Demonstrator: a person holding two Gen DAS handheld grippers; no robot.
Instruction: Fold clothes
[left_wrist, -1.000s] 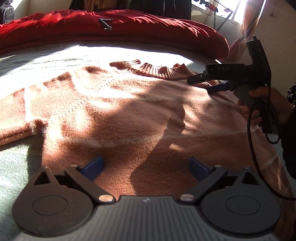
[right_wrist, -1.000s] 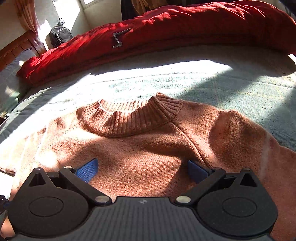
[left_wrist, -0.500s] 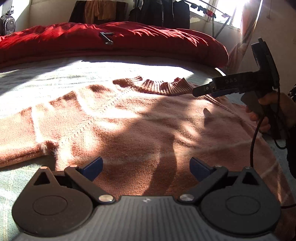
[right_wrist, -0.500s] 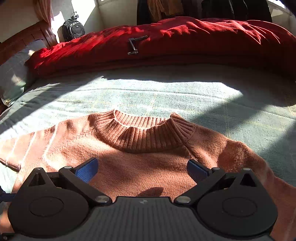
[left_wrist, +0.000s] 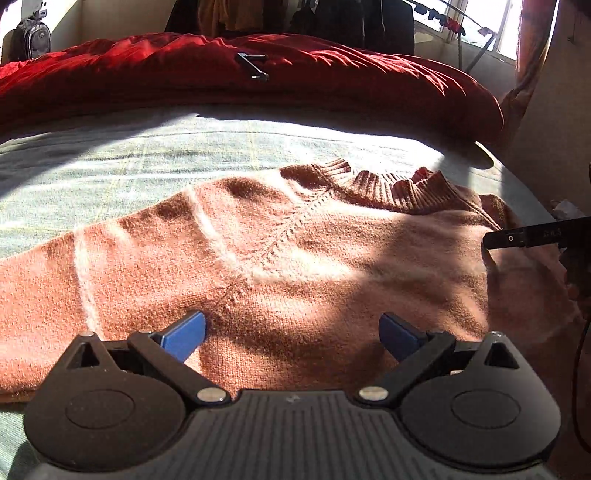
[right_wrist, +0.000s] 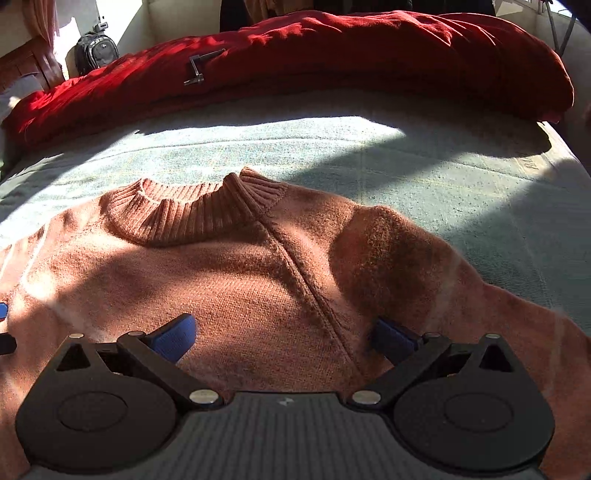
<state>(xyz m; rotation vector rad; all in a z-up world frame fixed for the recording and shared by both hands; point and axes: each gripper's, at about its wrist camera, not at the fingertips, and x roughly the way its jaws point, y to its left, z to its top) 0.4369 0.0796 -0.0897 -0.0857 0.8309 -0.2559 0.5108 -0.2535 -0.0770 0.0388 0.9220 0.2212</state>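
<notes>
Across a pale green bed cover, a rust sweater laid flat, left gripper and right gripper held wide apart above it, nothing gripped.

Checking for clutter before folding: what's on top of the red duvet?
A small dark metal crank-like piece lies on the red duvet. Whatever is under its folds is hidden.
</notes>
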